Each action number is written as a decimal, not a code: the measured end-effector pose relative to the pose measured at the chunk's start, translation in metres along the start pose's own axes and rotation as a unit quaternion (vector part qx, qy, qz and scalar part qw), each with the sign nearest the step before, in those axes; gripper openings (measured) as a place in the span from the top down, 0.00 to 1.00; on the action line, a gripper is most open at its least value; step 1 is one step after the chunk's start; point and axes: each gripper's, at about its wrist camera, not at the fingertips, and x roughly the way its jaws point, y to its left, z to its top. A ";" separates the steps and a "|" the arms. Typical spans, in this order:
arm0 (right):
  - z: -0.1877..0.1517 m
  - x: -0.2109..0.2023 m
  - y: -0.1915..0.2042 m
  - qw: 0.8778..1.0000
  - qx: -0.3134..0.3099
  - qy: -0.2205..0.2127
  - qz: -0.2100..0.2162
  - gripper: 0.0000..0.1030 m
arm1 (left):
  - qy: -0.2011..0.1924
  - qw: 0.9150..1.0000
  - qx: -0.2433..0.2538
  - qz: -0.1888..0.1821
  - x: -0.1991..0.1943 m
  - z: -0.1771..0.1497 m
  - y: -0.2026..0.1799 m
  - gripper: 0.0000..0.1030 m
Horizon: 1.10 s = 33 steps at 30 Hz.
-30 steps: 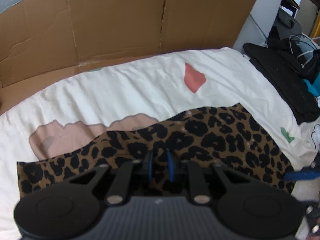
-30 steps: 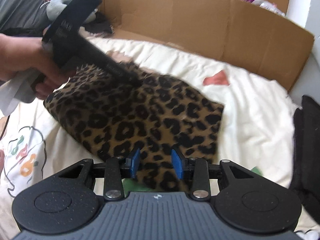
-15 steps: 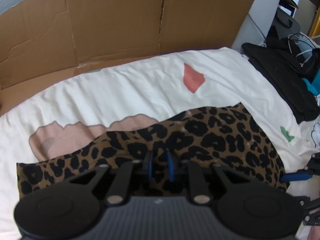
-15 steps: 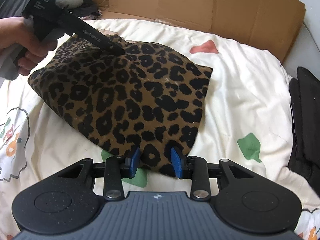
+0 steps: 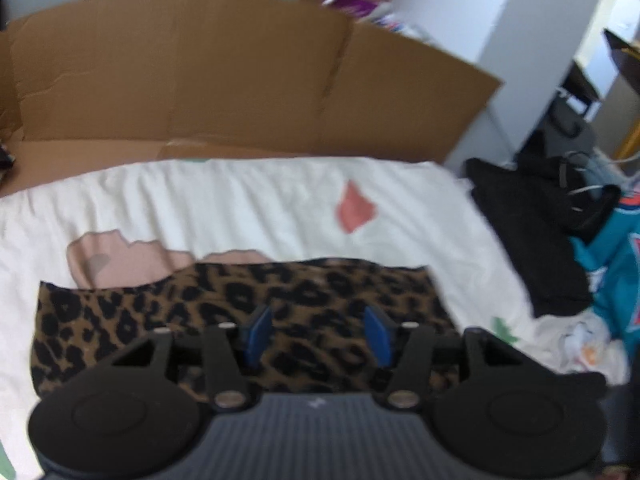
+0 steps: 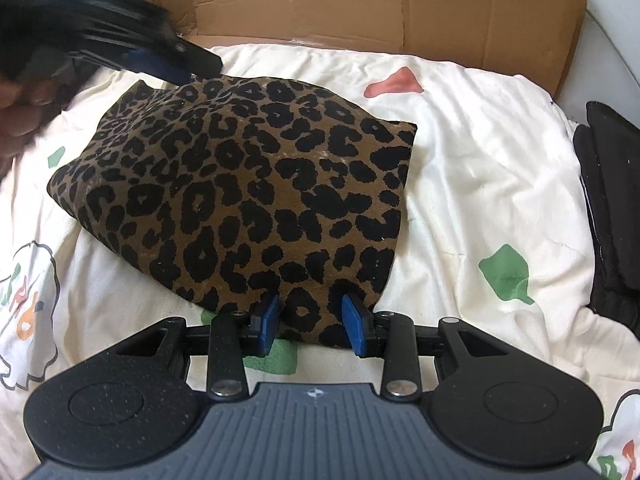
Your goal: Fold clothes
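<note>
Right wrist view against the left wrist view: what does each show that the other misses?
Only the right wrist view shows the left gripper and hand at the far corner of the leopard-print garment, the right gripper straddling its near edge, and a green patch.

Only the left wrist view shows the teal garment, a pink patch and the left gripper's fingers opening above the fabric.

Both show the garment, printed sheet, cardboard, red patch and black clothes.
</note>
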 end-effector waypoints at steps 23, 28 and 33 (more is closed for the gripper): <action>-0.002 -0.001 -0.004 1.000 0.000 -0.007 0.010 0.61 | 0.053 0.979 0.193 0.034 0.002 -0.110 -0.048 0.93; -0.001 -0.001 -0.004 1.000 -0.002 -0.007 0.011 0.61 | 0.054 0.981 0.175 0.061 -0.012 -0.116 -0.028 0.98; -0.001 0.000 -0.005 1.000 -0.004 -0.007 0.013 0.61 | 0.053 0.983 0.151 0.094 -0.024 -0.119 -0.004 0.98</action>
